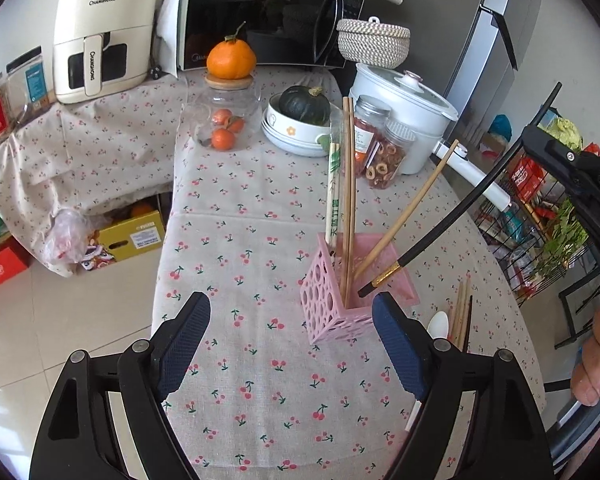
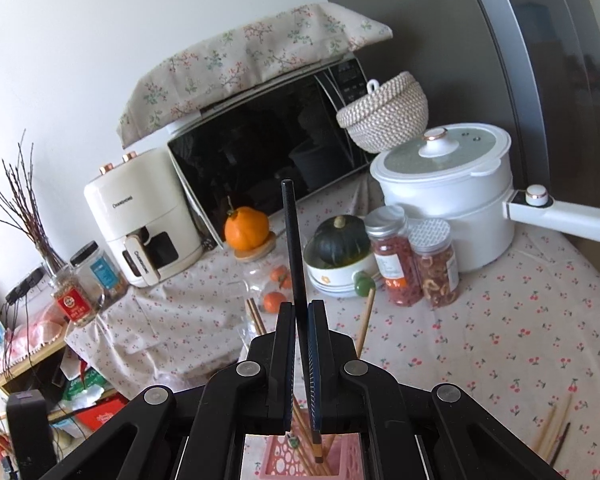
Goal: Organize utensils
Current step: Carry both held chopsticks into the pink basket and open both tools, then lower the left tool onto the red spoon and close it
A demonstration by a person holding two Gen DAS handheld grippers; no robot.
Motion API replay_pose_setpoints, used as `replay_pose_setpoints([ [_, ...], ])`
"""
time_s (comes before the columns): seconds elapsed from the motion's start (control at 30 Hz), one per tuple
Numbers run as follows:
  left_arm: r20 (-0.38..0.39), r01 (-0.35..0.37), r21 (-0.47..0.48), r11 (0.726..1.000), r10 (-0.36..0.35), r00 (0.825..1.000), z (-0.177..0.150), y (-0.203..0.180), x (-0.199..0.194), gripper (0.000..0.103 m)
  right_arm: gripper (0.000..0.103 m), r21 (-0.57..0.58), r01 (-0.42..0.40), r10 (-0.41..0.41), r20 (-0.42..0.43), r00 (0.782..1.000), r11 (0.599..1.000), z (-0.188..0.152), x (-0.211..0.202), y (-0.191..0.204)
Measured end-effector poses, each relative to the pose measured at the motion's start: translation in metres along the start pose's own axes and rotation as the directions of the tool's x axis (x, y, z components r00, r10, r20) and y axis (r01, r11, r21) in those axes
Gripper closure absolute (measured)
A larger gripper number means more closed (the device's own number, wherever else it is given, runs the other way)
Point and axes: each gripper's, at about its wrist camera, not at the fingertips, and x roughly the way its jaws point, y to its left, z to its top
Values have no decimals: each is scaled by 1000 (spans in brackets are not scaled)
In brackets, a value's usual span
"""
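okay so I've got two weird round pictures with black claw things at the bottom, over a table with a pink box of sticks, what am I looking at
No robot here: a person holds a handheld gripper in each hand, and each carries a fisheye camera looking along its fingers. In the left camera's picture the left gripper stands open and empty above the cherry-print tablecloth, near the pink utensil holder with wooden chopsticks in it. In the other picture the right gripper is shut on a black chopstick, its tip over the holder. More utensils lie loose beside it.
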Motion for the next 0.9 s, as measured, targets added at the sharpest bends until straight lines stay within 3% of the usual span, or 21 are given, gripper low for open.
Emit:
replay_pose_setpoints([
  [0.3, -7, 5, -5, 1000, -5, 1000, -1, 0, -1, 14, 96, 8, 32, -31, -86, 996, 999, -18, 28, -6],
  [0.4, -8, -5, -7, 1000, 5, 1000, -2, -1, -2, 14, 89, 46, 26, -21, -106, 994, 999, -19, 27, -12],
  [0.57, -13, 1, -19, 1000, -1, 1000, -3, -5, -6, 13, 55, 58, 9, -4, -76, 997, 998, -10, 5, -17],
  [0.73, -13, 2, -8, 1000, -2, 1000, -7, -16, -10, 11, 36, -2, 49, -49, -69, 996, 999, -6, -20, -25],
  [0.9, -35, 1, 33, 999, 0, 999, -14, -38, -11, 10, 22, -74, 151, -157, -83, 984, 986, -10, -44, -44],
])
